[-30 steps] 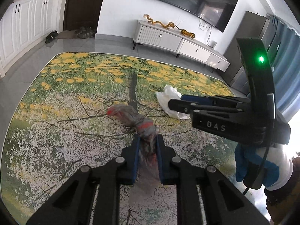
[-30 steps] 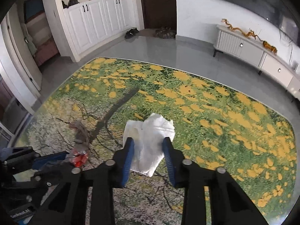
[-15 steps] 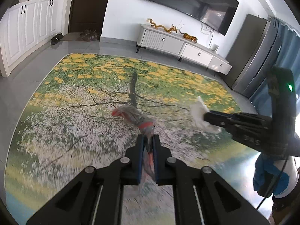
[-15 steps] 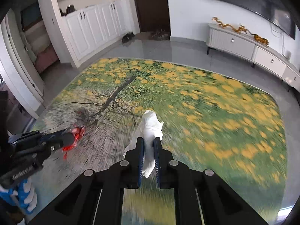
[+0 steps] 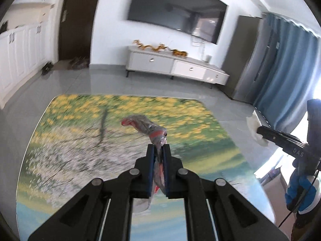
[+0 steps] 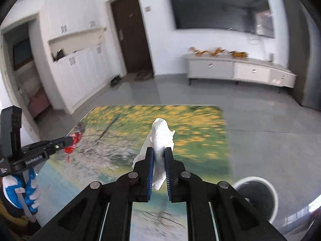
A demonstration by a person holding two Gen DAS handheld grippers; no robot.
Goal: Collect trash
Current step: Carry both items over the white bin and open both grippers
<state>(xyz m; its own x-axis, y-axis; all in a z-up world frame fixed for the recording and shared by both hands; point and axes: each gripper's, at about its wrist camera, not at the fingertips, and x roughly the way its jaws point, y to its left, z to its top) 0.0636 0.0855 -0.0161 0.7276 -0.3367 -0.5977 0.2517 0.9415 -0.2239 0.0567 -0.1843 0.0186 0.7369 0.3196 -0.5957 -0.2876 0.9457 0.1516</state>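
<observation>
My left gripper is shut on a crumpled grey and red plastic wrapper and holds it high above the flowered rug. My right gripper is shut on a crumpled white tissue, also lifted above the rug. The wrapper shows in the right wrist view at the left, and the tissue shows in the left wrist view at the right. A white-rimmed trash bin stands on the grey floor, low and to the right of my right gripper.
A white TV cabinet runs along the far wall under a wall TV. White cupboards and a dark door stand on the left. Blue curtains hang at the right. Shoes lie by the door.
Both grippers closed on their pieces of trash and lifted them off the rug. Both views have risen and tilted up, and the trash bin has come into the right wrist view.
</observation>
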